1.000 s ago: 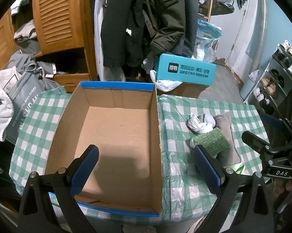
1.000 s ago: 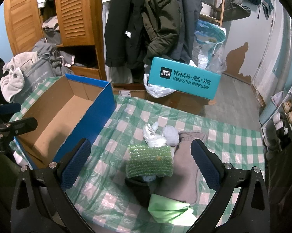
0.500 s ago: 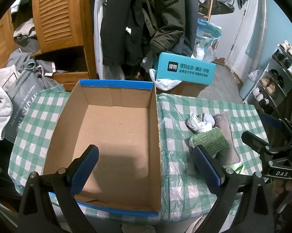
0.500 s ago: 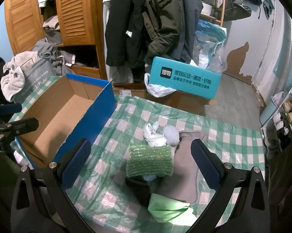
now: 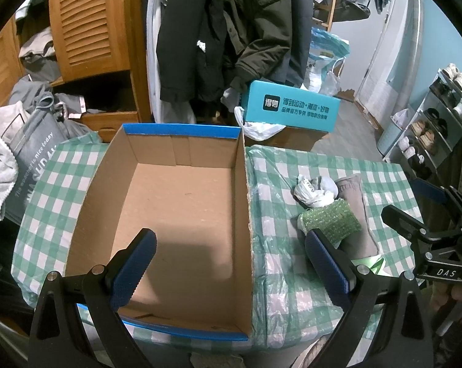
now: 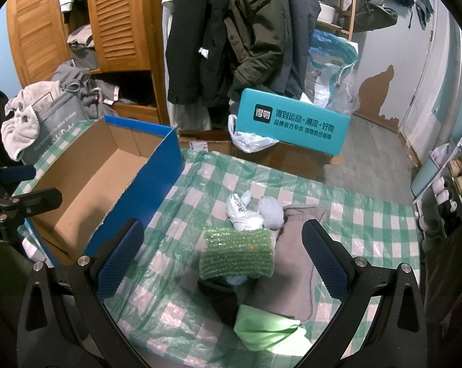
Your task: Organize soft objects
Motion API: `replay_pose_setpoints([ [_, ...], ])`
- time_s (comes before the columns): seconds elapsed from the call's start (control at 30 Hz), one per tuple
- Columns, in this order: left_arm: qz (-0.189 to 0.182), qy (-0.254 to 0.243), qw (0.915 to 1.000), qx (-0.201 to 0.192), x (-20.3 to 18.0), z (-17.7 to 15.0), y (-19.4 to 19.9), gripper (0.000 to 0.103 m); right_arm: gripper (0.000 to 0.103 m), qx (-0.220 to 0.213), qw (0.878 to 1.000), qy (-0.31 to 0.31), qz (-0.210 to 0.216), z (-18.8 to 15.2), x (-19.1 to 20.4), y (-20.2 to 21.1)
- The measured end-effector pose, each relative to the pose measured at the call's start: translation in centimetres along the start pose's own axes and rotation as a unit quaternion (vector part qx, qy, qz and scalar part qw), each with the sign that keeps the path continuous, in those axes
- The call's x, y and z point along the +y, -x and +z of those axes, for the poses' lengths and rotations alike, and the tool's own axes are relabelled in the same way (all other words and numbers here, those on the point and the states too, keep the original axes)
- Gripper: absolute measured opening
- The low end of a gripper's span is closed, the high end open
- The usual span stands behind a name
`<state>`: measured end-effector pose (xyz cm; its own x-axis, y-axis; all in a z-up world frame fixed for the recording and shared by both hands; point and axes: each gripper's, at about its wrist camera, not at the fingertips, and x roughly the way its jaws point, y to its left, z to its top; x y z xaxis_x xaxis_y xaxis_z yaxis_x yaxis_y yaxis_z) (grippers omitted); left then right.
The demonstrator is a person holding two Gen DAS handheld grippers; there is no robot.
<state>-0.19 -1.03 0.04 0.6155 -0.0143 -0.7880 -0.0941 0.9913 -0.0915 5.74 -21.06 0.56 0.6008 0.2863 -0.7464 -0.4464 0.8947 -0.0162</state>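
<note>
Green-and-white checked plastic tablecloth (image 6: 188,279) is spread over a small table, with a wardrobe and hung coats behind. An open cardboard box (image 5: 182,202) with blue outer walls stands on the cloth's left part; nothing is seen inside it.

The soft objects are heaped well to the right of the box: a green bubble-wrap roll (image 6: 237,253) on top, a white knotted bundle (image 6: 243,211) and a grey sock ball (image 6: 271,213) just behind it, a taupe cloth (image 6: 295,263) to the right, a dark item beneath, a light-green cloth (image 6: 271,328) nearest the camera.

Left gripper (image 5: 229,271) is held over the box's near end, jaws spread wide, nothing between them. Right gripper (image 6: 221,262) hovers above the heap, jaws likewise released, straddling the bubble-wrap roll.

Risks, judged from this layout:
- The pile is stacked — a close on the roll may also catch the fabric beneath and drag several items at once.
- Bubble wrap is slick and springy; a shallow pinch is likely to slip.
- The thin plastic cloth could be snagged by a low approach, shifting the light box.
- The box's tall right wall may be clipped during transfer.
</note>
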Motion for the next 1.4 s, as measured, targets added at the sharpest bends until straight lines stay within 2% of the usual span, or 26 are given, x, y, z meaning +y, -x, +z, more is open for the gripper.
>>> replay_pose_setpoints([
  [0.87,-0.003,-0.001,1.0,0.008,-0.1,0.1,0.0,0.099,0.101,0.002,1.0,-0.001,-0.001,-0.5,-0.2,0.0],
  [1.13,-0.008,-0.016,0.9996,0.023,-2.1,-0.3,-0.8,0.099,0.101,0.007,1.0,-0.009,-0.008,-1.4,-1.2,0.2],
  [1.4,-0.031,-0.04,0.9972,0.055,-4.4,-0.1,-2.4,0.099,0.101,0.02,0.999,-0.045,-0.021,-1.8,-4.4,0.0],
])
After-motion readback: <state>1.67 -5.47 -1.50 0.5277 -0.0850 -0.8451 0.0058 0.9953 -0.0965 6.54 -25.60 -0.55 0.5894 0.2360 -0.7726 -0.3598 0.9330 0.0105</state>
